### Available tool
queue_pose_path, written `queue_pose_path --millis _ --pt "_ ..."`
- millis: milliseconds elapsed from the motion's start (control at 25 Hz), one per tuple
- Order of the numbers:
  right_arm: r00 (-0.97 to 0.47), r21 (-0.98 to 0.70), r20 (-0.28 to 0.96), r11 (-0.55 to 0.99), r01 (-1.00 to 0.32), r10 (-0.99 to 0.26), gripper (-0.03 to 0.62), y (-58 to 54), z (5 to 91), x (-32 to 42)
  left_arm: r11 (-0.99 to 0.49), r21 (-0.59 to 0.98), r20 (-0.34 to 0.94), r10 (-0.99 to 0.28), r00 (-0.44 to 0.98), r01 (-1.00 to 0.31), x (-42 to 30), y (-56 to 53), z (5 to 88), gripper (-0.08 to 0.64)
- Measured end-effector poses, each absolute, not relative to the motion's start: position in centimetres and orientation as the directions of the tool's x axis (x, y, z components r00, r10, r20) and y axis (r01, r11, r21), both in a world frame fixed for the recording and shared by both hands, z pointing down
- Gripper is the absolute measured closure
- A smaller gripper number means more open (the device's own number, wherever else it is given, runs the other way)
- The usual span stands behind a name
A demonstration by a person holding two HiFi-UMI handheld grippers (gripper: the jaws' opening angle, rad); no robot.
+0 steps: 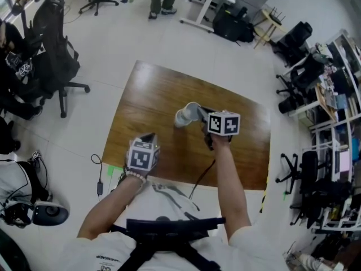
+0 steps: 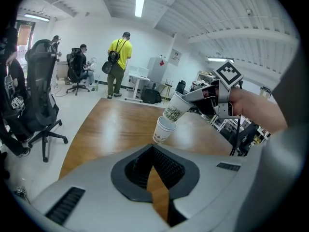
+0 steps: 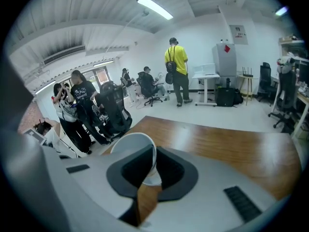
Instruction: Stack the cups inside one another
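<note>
A white paper cup with a green print (image 2: 175,108) hangs tilted in the air, its rim pinched by my right gripper (image 2: 193,95). Just below its base a second paper cup (image 2: 163,131) stands upright on the wooden table (image 2: 111,124), mouth up. In the head view the held cup (image 1: 189,112) sits at the table's middle, the standing cup (image 1: 181,119) partly under it, and the right gripper (image 1: 201,113) is on the right. The right gripper view shows the cup's white inside (image 3: 129,148) with its wall between the jaws. My left gripper (image 1: 149,136) hovers shut and empty near the table's front edge.
A black cable (image 1: 201,179) crosses the table's front edge. Office chairs (image 1: 56,49) and seated people are on the floor to the left. A person in a yellow shirt (image 2: 118,64) stands by desks beyond the table's far end. Cluttered shelves (image 1: 333,123) line the right.
</note>
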State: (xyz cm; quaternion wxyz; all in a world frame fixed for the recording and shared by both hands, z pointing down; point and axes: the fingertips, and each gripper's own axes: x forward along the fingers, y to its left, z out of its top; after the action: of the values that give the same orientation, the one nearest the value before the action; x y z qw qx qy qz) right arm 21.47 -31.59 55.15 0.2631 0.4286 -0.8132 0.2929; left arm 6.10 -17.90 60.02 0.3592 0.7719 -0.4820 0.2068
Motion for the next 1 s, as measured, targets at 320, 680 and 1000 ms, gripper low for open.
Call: queue_pose_path --millis 320,680,1000 --pt "-0.476 -0.238 0.73 0.47 -0.85 -0.49 0.561 -31.8 58.1 20.6 -0.253 0.373 0.667 -0.596 0.447 -0.893 4.9 -18.1 60.7 0.561" --pt "-0.458 -0.238 0.77 0.466 -0.852 -0.445 0.561 -32.0 61.2 19.8 -0.217 0.376 0.677 -0.6 0.427 -0.901 3.2 -18.4 61.2 0.562" --pt "-0.442 -0.238 0.798 0.458 -0.856 -0.411 0.561 -32.0 63.7 19.9 -0.195 0.375 0.685 -0.601 0.413 -0.906 2.6 -18.3 61.7 0.561"
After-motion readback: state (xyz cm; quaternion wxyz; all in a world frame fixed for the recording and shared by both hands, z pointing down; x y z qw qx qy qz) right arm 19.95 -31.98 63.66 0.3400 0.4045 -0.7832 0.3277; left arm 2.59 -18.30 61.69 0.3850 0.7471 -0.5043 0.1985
